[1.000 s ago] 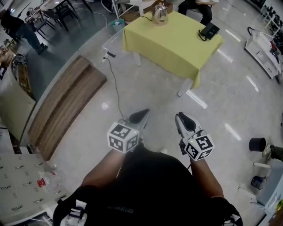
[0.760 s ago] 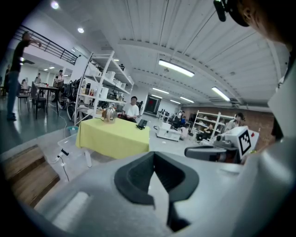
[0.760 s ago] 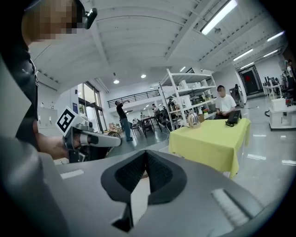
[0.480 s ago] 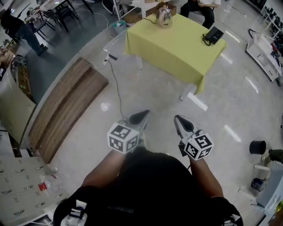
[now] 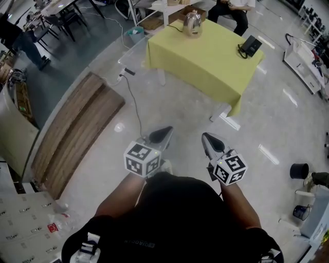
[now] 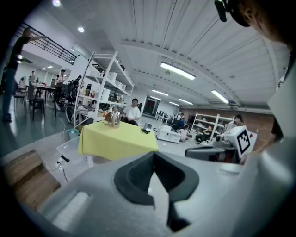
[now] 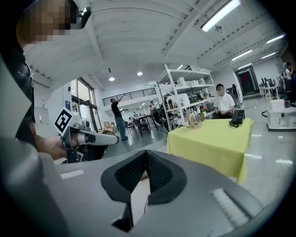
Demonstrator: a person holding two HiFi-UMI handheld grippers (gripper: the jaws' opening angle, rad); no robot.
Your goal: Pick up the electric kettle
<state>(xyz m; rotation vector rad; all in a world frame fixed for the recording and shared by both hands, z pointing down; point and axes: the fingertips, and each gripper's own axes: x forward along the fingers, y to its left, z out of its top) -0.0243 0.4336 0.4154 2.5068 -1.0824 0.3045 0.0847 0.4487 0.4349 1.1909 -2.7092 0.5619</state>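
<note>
I have the left tongs point(image 5: 165, 131) low in the frame, just left of centre, jaws pressed together with nothing between them; the right tongs point(image 5: 207, 137) sit beside them, right of centre, likewise closed tip to tip and empty; both point up the frame toward the bench point(image 5: 205, 64), which stands well apart from them at upper centre under a yellow cloth point(image 5: 221, 77); the electric kettle point(image 5: 192, 23) stands upright near the bench's far left corner, at the very top of the frame, untouched; a black telephone point(image 5: 250, 46) lies near the bench's right edge; a seated person point(image 5: 230, 7) is just behind the bench; on the pale floor point(image 5: 267, 118) a wooden panel point(image 5: 77, 128) lies at the left, and a thin cord point(image 5: 136, 110) trails down between the panel and the bench; in each tongs' own view the kettle shows small and distant above the closed jaws.
</note>
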